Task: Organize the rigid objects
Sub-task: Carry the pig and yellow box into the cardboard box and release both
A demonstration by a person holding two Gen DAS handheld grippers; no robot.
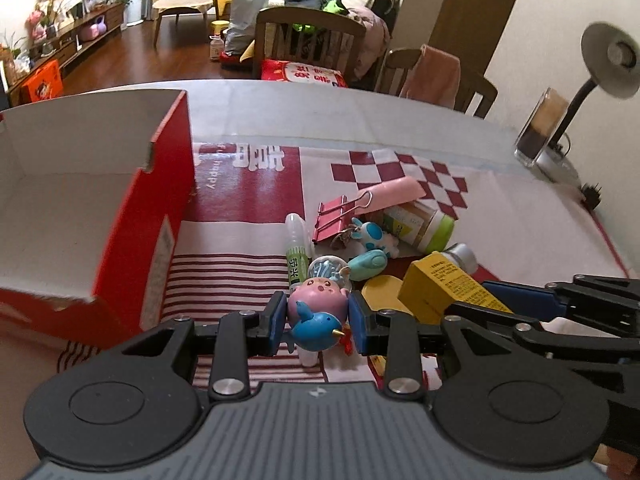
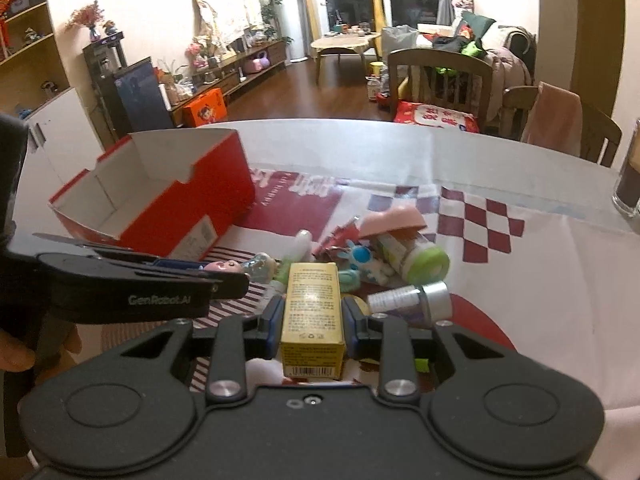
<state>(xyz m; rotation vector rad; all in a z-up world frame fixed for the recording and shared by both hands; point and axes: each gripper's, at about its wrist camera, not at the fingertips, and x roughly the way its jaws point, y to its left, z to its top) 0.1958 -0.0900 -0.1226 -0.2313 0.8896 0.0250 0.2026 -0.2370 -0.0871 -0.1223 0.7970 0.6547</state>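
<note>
My left gripper [image 1: 318, 320] is shut on a pink and blue bird toy [image 1: 316, 316], held just above the pile of small objects. My right gripper [image 2: 313, 312] is shut on a yellow carton [image 2: 313, 312], which also shows in the left wrist view [image 1: 444, 288]. The open red shoebox [image 1: 120, 216] with a white inside stands to the left and looks empty; it also shows in the right wrist view [image 2: 160, 200]. The pile holds a pink binder clip [image 1: 340, 216], a green-capped bottle [image 1: 424, 226], a glue tube [image 1: 298, 248] and a blue-white figure [image 1: 376, 236].
A silver-capped bottle [image 2: 408, 300] lies right of the carton. A pink lid [image 2: 394, 218] rests on the pile. A desk lamp [image 1: 600, 68] and a clear glass block [image 1: 540, 128] stand at the table's far right. Chairs [image 2: 440, 80] stand behind the table.
</note>
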